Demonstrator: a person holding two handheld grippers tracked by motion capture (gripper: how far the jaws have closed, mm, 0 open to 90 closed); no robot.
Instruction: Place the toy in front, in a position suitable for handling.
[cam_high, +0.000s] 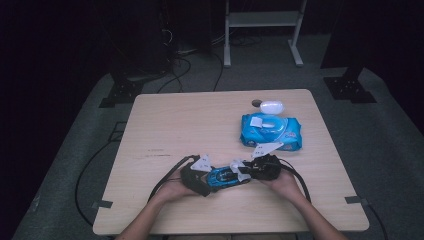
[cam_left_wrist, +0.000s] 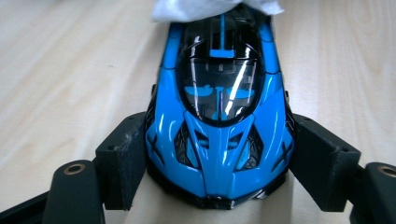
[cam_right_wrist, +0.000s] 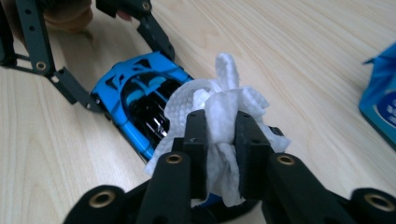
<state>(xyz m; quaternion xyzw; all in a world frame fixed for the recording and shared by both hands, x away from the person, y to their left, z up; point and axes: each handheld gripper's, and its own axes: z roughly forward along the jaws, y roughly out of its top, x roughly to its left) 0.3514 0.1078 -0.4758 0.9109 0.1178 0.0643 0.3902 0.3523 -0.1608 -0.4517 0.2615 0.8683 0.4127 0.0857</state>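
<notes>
High view: dim; the table (cam_high: 165, 125) is softly lit from above, while the far room falls to near black.
Glare: white streaks on the toy car (cam_left_wrist: 219, 116) windscreen.
Shadows: soft, short under the car.
Focus: near jaws blurred in both gripper views; the wipe (cam_right_wrist: 224, 116) stays fairly sharp.

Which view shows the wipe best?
The right gripper view: the white wipe sits bunched between the right claw jaws, pressed on the blue toy car. The left gripper view catches just its edge over the car's far end. The high view shows a small white patch.
</notes>
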